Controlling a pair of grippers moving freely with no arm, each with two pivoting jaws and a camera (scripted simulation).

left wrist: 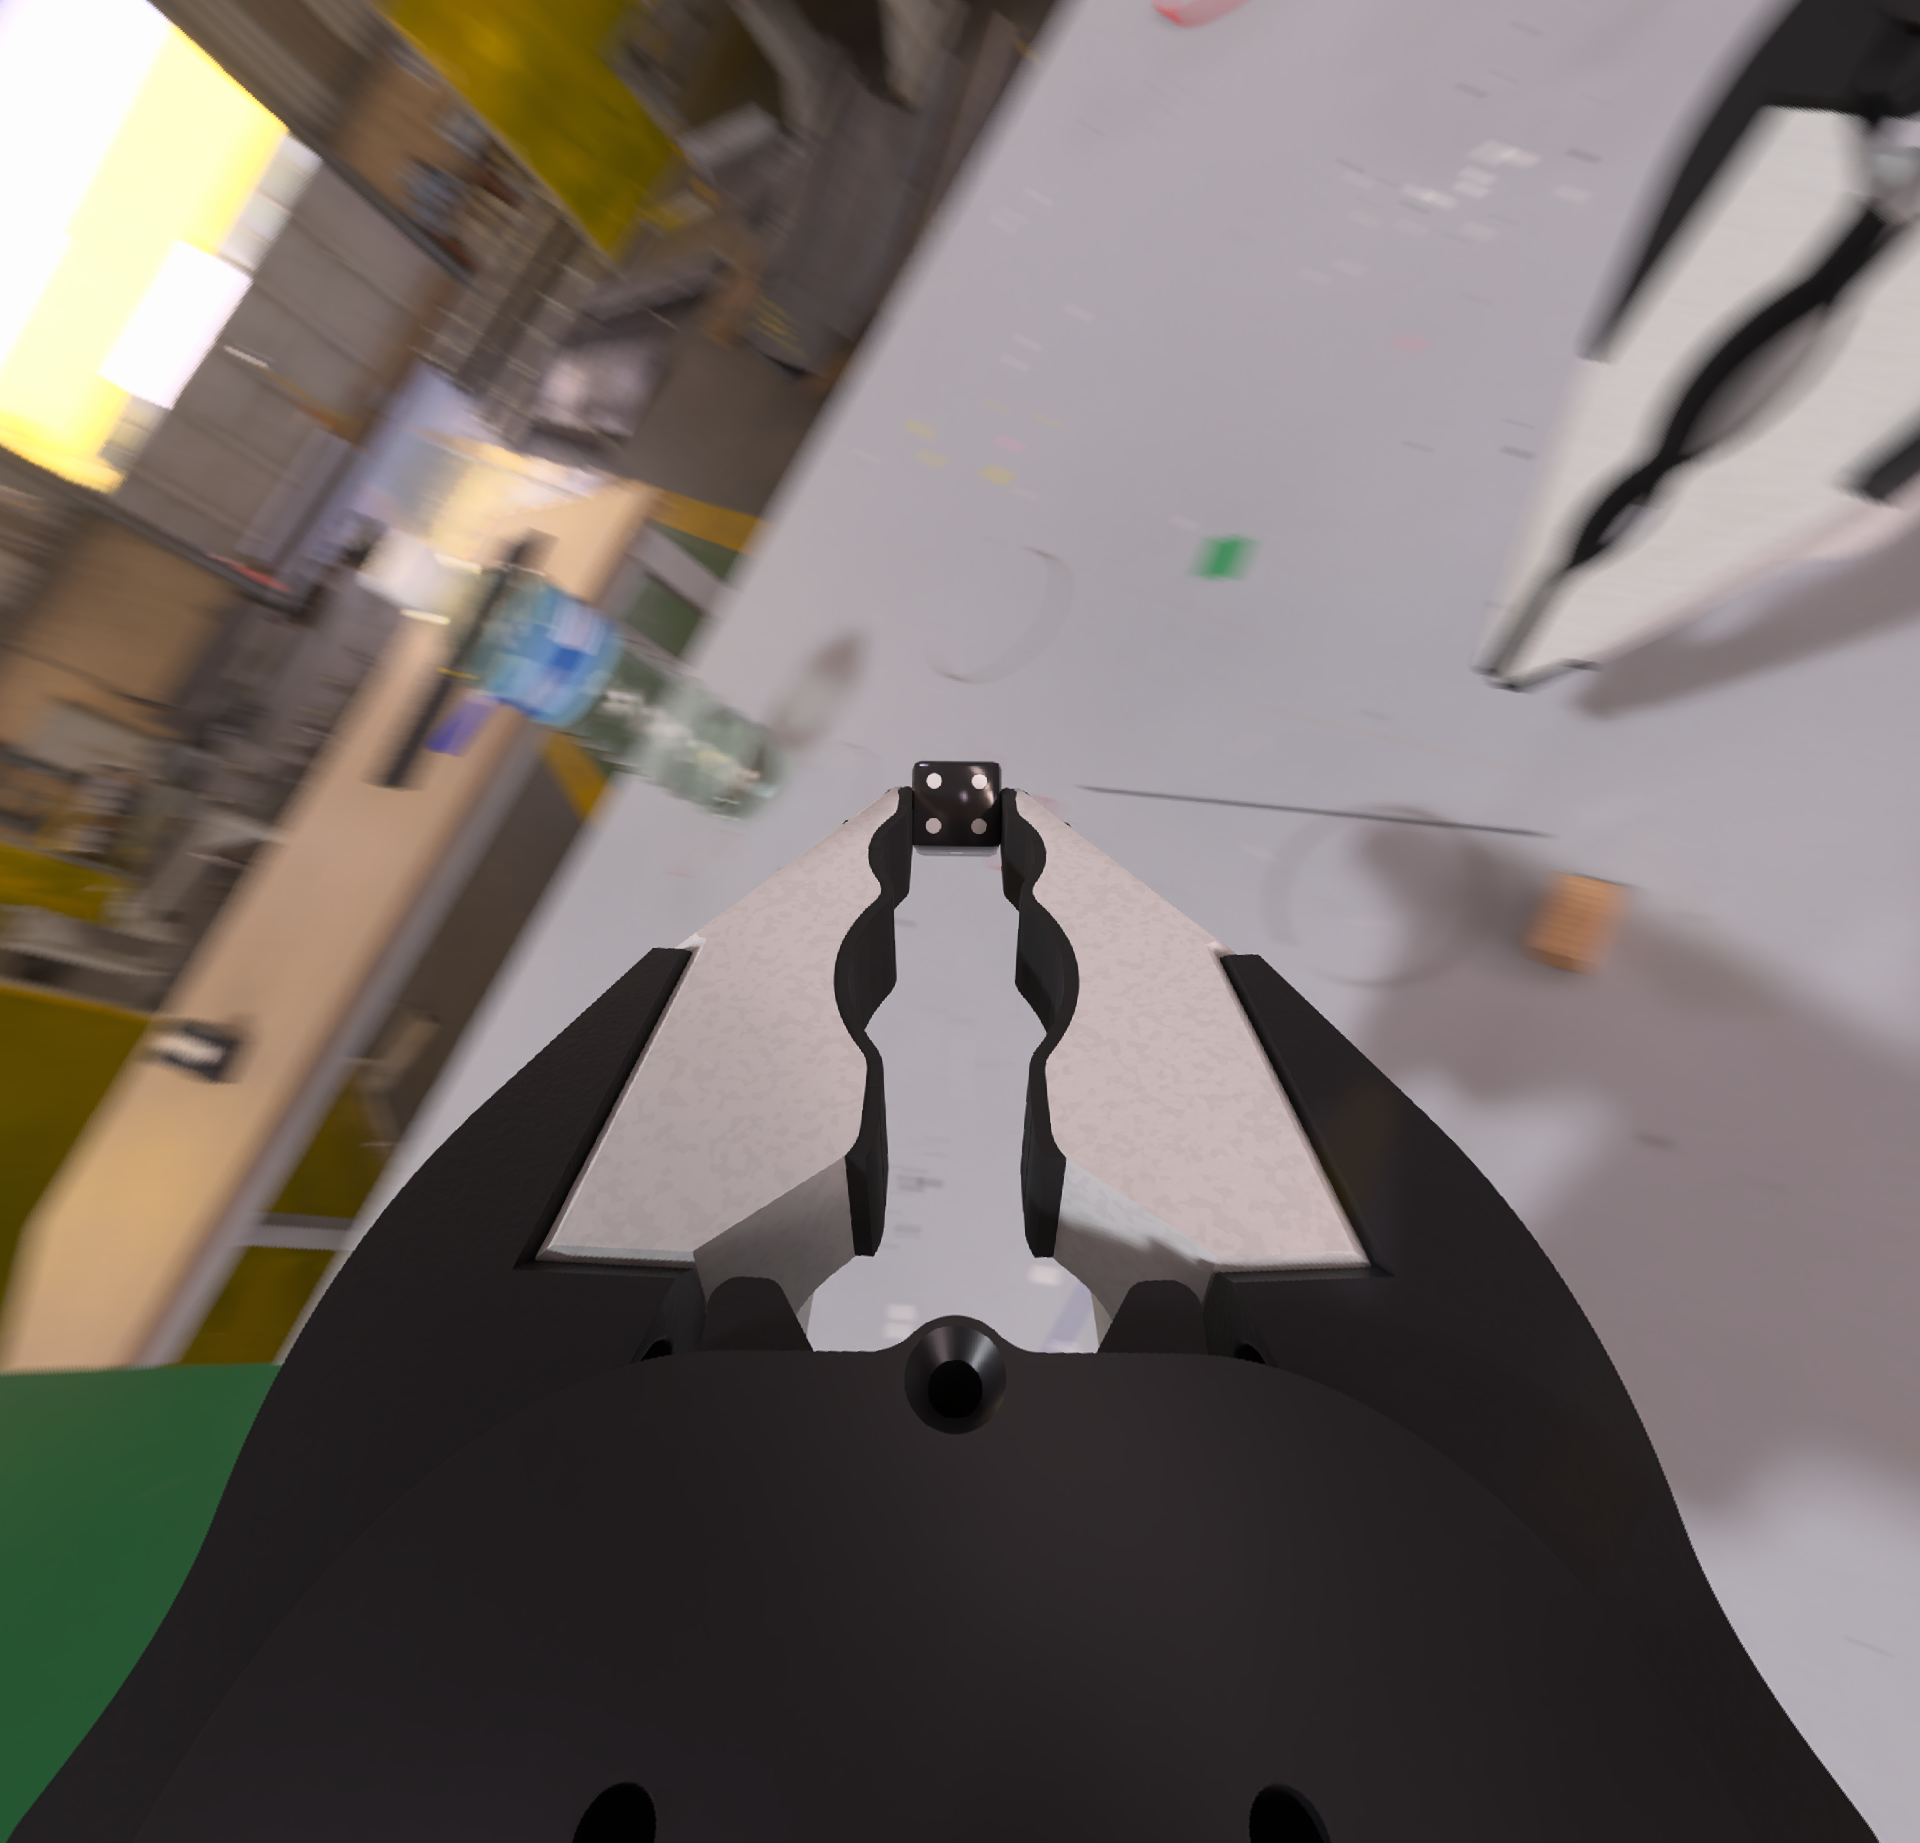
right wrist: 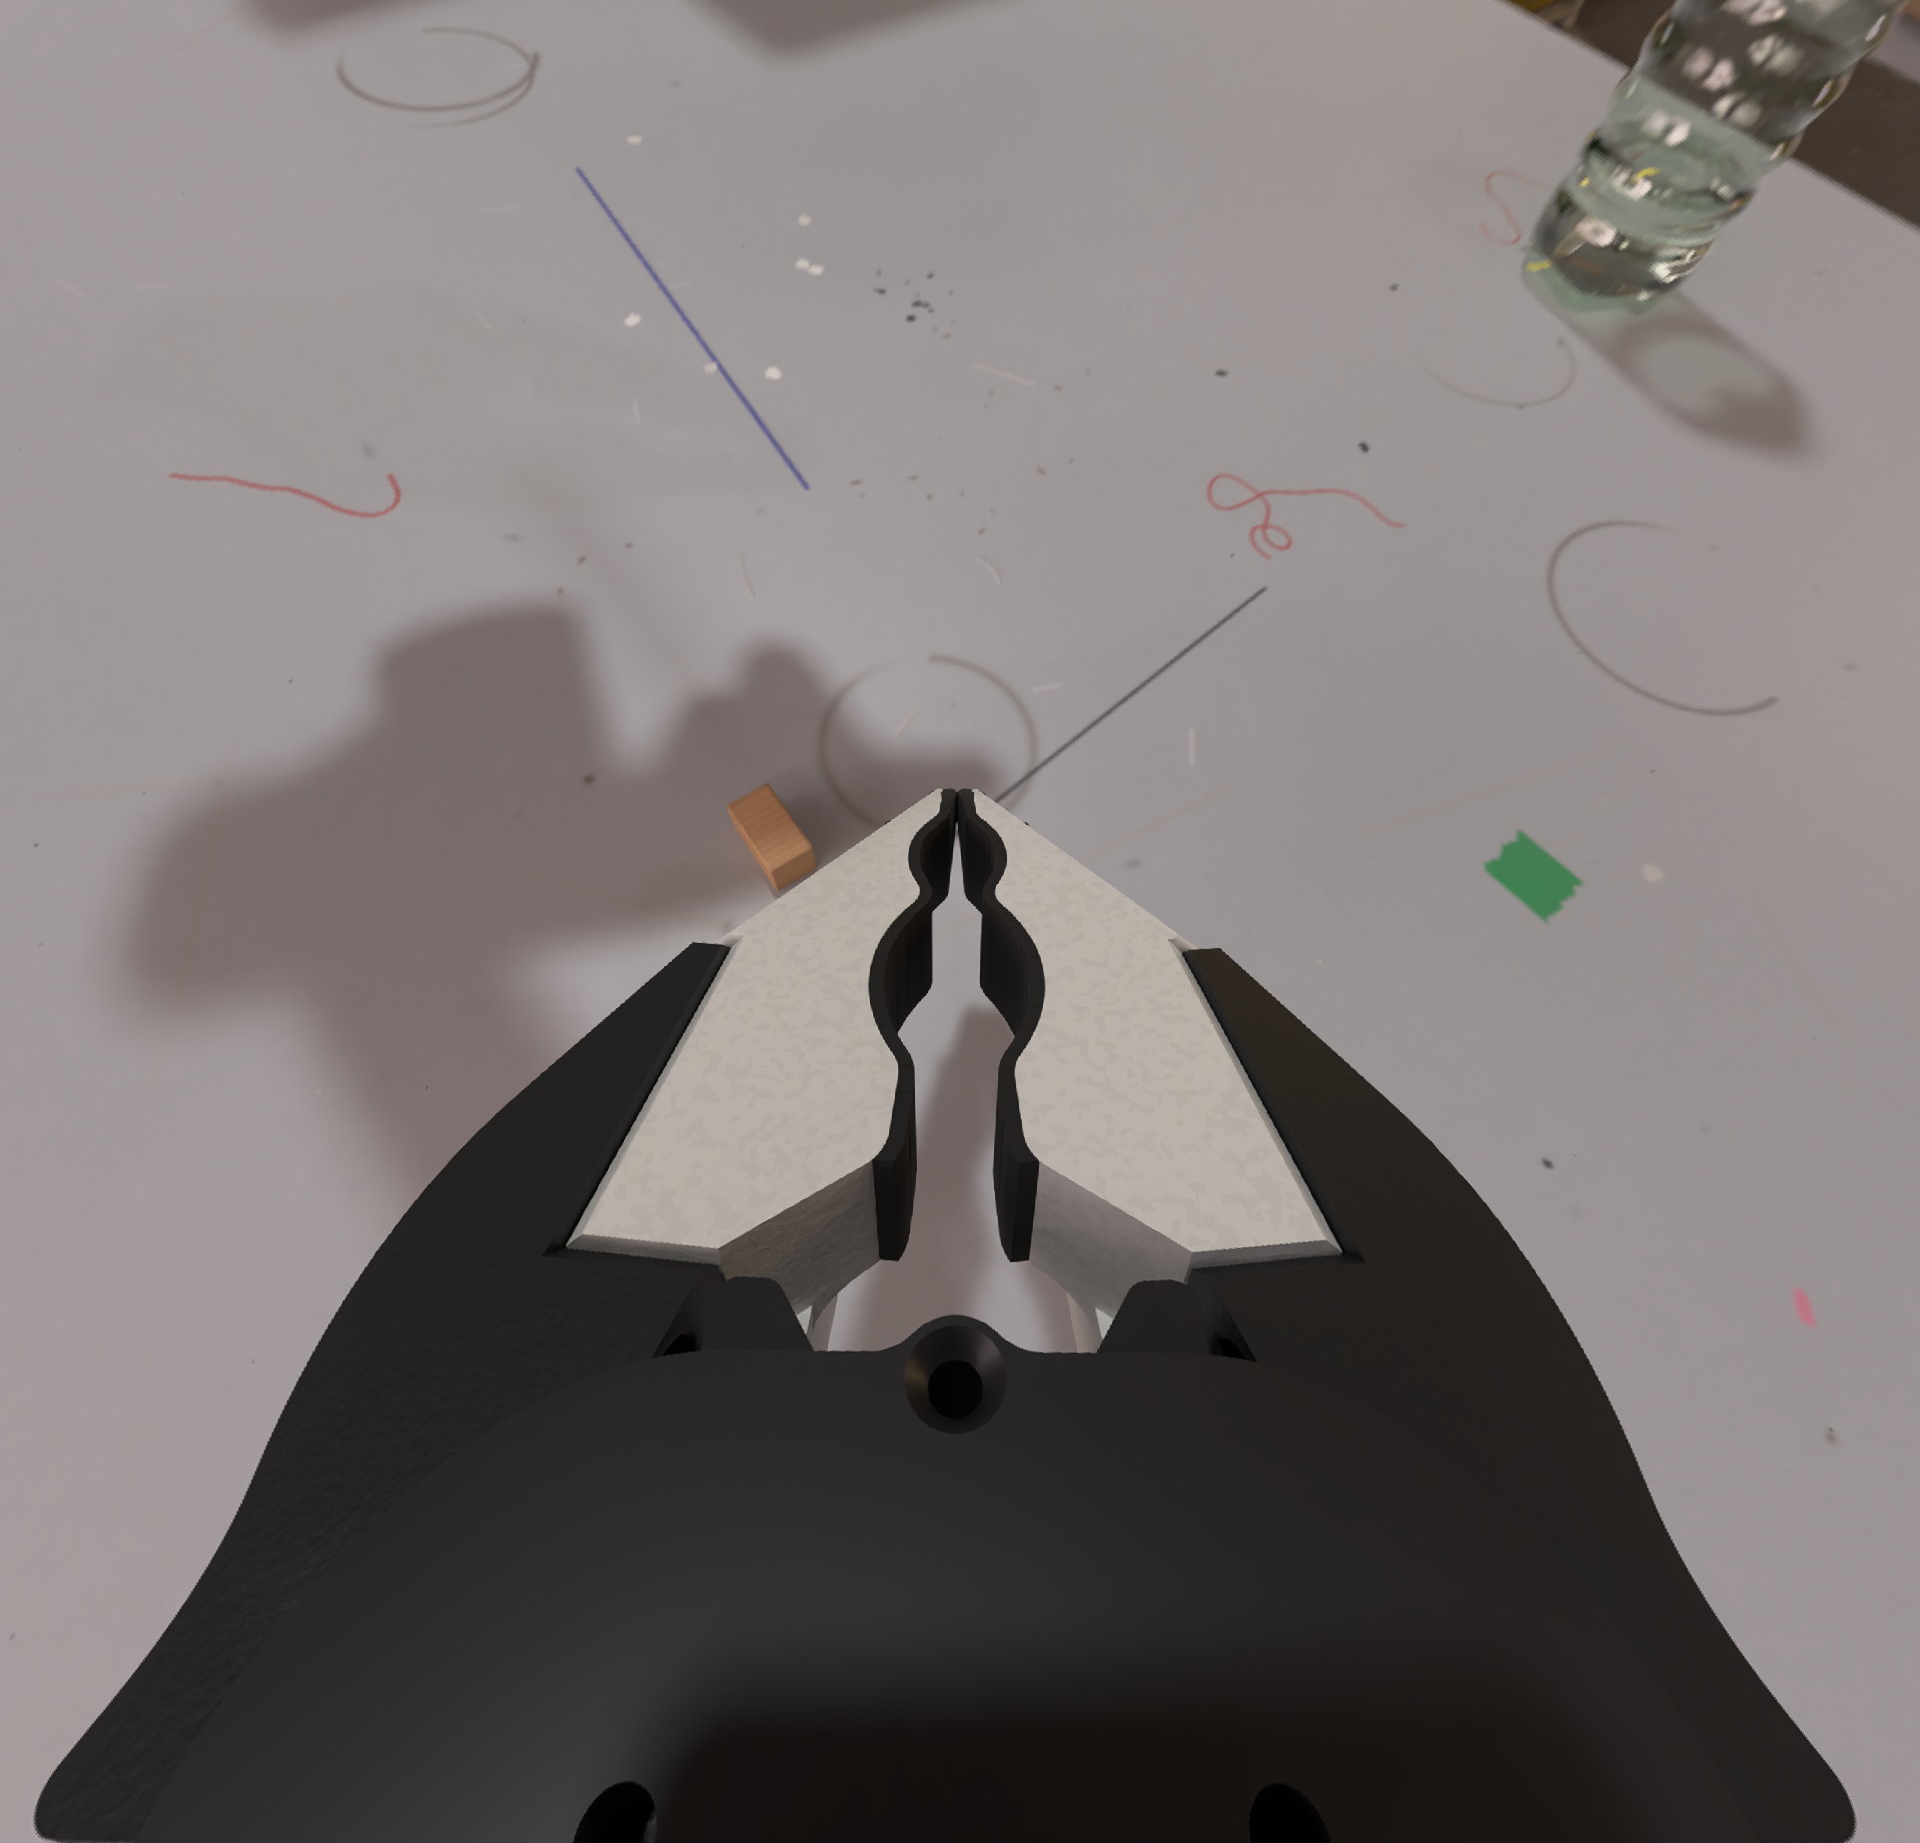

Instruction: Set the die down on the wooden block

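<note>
In the left wrist view my left gripper [left wrist: 956,806] is shut on a black die with white pips [left wrist: 956,804], held at the fingertips above the table. The small wooden block [left wrist: 1571,923] lies on the white table to the right of the die, apart from it. The right gripper [left wrist: 1538,666] shows at the upper right of that view, blurred. In the right wrist view my right gripper [right wrist: 956,798] is shut and empty, its tips touching. The wooden block [right wrist: 771,835] lies on the table just left of those tips.
A clear plastic bottle [right wrist: 1694,120] stands near the table's far right edge and shows blurred in the left wrist view [left wrist: 623,697]. A green tape patch [right wrist: 1532,874] and pen marks lie on the white table [right wrist: 1247,339]. The table edge [left wrist: 727,567] runs left of the die.
</note>
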